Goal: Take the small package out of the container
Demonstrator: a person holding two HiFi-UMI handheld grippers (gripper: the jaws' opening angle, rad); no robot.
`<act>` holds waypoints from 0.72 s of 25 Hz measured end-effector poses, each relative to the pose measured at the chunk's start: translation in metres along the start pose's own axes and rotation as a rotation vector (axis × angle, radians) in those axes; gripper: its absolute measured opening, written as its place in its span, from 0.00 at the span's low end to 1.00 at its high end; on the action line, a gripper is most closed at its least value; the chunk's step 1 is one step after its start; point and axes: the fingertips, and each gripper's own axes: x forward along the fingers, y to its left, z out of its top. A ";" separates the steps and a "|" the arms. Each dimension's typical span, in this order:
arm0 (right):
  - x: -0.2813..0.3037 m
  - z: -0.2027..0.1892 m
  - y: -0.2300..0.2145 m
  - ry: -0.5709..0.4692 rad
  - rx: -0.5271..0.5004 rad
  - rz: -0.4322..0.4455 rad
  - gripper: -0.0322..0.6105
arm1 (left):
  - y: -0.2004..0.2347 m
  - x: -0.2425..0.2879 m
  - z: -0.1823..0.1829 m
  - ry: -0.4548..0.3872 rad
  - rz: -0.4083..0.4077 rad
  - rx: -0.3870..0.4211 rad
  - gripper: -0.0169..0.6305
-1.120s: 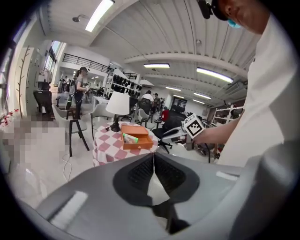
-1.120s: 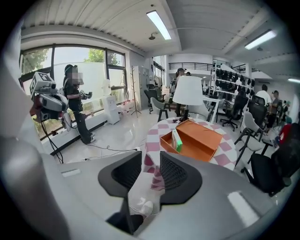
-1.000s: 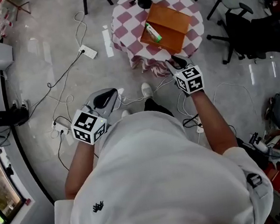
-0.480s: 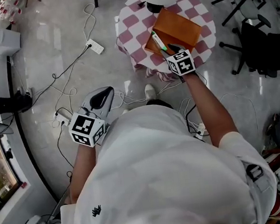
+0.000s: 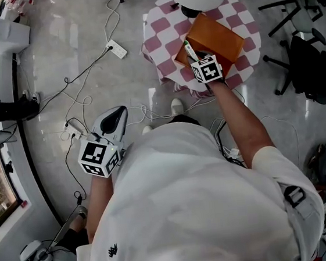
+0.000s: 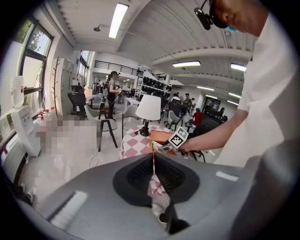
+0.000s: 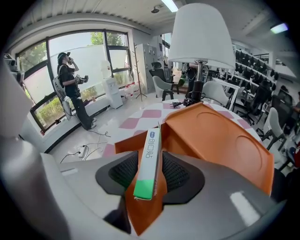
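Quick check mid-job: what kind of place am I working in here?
Probably an open-plan office or lab: rolling office chairs, a power strip with loose cables trailing around, and another person wearing headgear.

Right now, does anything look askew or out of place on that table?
The small package leans tilted at the orange box's corner, one end raised, rather than lying flat inside. The right gripper is opening its jaws around it, not pressing. Nothing spilled.
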 end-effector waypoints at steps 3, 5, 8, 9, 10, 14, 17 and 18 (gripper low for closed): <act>0.007 -0.001 -0.001 0.016 -0.007 -0.007 0.27 | 0.003 -0.002 -0.001 0.000 0.008 -0.003 0.12; 0.008 -0.001 -0.002 0.026 -0.012 -0.021 0.27 | 0.005 -0.004 0.001 -0.004 0.008 0.003 0.12; 0.006 -0.002 -0.004 0.031 -0.005 -0.044 0.20 | 0.008 -0.006 0.002 -0.004 0.006 0.011 0.12; 0.005 -0.002 -0.005 0.031 -0.001 -0.046 0.20 | 0.009 -0.007 0.002 -0.004 0.003 0.013 0.12; 0.004 -0.003 -0.005 0.030 0.002 -0.047 0.20 | 0.010 -0.008 0.002 -0.003 -0.001 0.015 0.12; -0.006 -0.001 -0.005 0.012 0.016 -0.054 0.20 | 0.012 -0.012 0.001 -0.003 -0.024 0.034 0.12; -0.017 0.004 -0.005 -0.004 0.025 -0.073 0.20 | 0.014 -0.014 0.001 -0.009 -0.045 0.051 0.12; -0.021 0.004 -0.004 -0.007 0.029 -0.077 0.20 | 0.013 -0.015 0.001 -0.010 -0.053 0.056 0.12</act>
